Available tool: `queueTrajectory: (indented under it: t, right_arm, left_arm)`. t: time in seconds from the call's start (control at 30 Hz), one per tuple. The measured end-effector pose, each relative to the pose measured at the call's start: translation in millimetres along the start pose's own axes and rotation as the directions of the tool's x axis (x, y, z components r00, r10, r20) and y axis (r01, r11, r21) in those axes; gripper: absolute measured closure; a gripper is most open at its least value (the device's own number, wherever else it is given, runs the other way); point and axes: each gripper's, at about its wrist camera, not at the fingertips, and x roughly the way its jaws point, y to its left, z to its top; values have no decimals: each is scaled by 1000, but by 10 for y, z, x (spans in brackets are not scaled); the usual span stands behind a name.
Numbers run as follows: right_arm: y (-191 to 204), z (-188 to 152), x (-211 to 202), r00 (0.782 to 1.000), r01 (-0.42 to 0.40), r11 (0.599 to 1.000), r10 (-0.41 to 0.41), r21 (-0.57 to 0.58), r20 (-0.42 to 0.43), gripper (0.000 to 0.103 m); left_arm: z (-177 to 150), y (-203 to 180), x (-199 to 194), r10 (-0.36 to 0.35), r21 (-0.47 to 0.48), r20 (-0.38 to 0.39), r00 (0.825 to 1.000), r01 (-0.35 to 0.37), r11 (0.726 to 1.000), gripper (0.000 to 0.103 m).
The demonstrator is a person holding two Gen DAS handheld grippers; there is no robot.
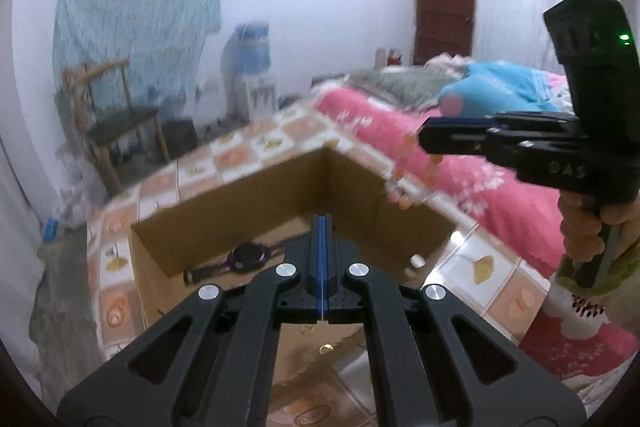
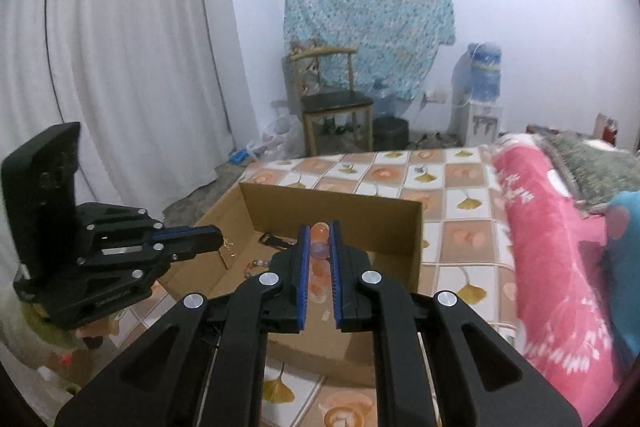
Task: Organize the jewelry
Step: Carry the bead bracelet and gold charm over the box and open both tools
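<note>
Beads held over the box

My right tool (image 2: pixel 319 243) pinches the orange bead bracelet (image 2: pixel 320 233) above the cardboard box (image 2: pixel 336 205), ready to drop; my left tool (image 1: pixel 322 227) is clamped shut, seemingly empty, near the watch (image 1: pixel 244 255).

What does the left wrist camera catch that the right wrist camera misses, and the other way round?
Only the left wrist view: a dark watch inside the cardboard box, and a brown door. Only the right wrist view: a white curtain. Both: the box, the wooden chair, and the beaded bracelet clamped in the right gripper.
</note>
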Motion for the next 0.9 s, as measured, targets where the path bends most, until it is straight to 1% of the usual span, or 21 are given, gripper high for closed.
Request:
queueTrajectory:
  t: [0.07, 0.17, 0.27, 0.33, 0.43, 0.47, 0.5, 0.53, 0.57, 0.6, 0.63, 0.67, 0.73, 0.8, 0.83, 0.9]
  right_arm:
    - [-70, -9, 206, 999, -23, 1000, 23, 5, -45, 93]
    - [-155, -68, 461, 993, -49, 999, 50, 16, -103, 93]
    - [-237, -109, 646, 986, -69, 997, 75, 42, -152, 93]
    - [-278, -122, 722, 982, -74, 996, 81, 50, -172, 93]
    - [-301, -141, 780, 979, -65, 997, 73, 48, -190, 93]
    - [-307, -152, 793, 978, -64, 997, 72, 48, -194, 93]
    - [-316, -164, 810, 977, -62, 997, 70, 48, -199, 93]
    - [-329, -168, 816, 977, -59, 997, 68, 51, -202, 93]
    - [-337, -180, 831, 976, -58, 997, 68, 53, -207, 93]
    - [-336, -189, 826, 975, -58, 997, 69, 55, -212, 93]
    - [-347, -196, 841, 974, -59, 997, 69, 56, -216, 93]
    - [-348, -207, 851, 972, -57, 997, 68, 55, -223, 93]
    - [-343, -211, 840, 971, -55, 997, 66, 55, -231, 93]
    - [-344, -209, 850, 969, -51, 998, 61, 49, -239, 93]
    - [-343, -209, 852, 968, -46, 998, 56, 45, -243, 93]
    - [-343, -203, 859, 966, -40, 998, 49, 40, -253, 93]
  left_arm:
    - [-32, 95, 155, -23, -26, -57, 998, 21, 999, 103]
    - [-104, 153, 330, -58, -49, -117, 991, 53, 997, 103]
    - [-130, 215, 555, -145, -112, -191, 971, 126, 986, 103]
    - [-140, 269, 735, -203, -159, -244, 948, 168, 973, 103]
    - [-195, 280, 925, -281, -217, -313, 907, 219, 951, 103]
    - [-209, 292, 992, -308, -241, -336, 890, 235, 942, 103]
    - [-231, 310, 1076, -337, -276, -365, 868, 245, 929, 103]
    - [-252, 335, 1138, -360, -308, -384, 850, 250, 918, 103]
    - [-275, 363, 1186, -380, -337, -395, 837, 253, 907, 103]
    - [-294, 362, 1209, -389, -349, -398, 831, 255, 902, 102]
    - [-308, 372, 1225, -393, -362, -400, 828, 251, 898, 98]
    - [-322, 381, 1222, -396, -373, -397, 828, 249, 894, 89]
    - [-339, 410, 1215, -421, -406, -380, 824, 260, 876, 78]
    - [-343, 435, 1178, -434, -424, -357, 827, 271, 864, 76]
    - [-337, 444, 1159, -429, -423, -354, 831, 267, 866, 74]
    - [-329, 486, 1081, -412, -429, -326, 851, 255, 866, 71]
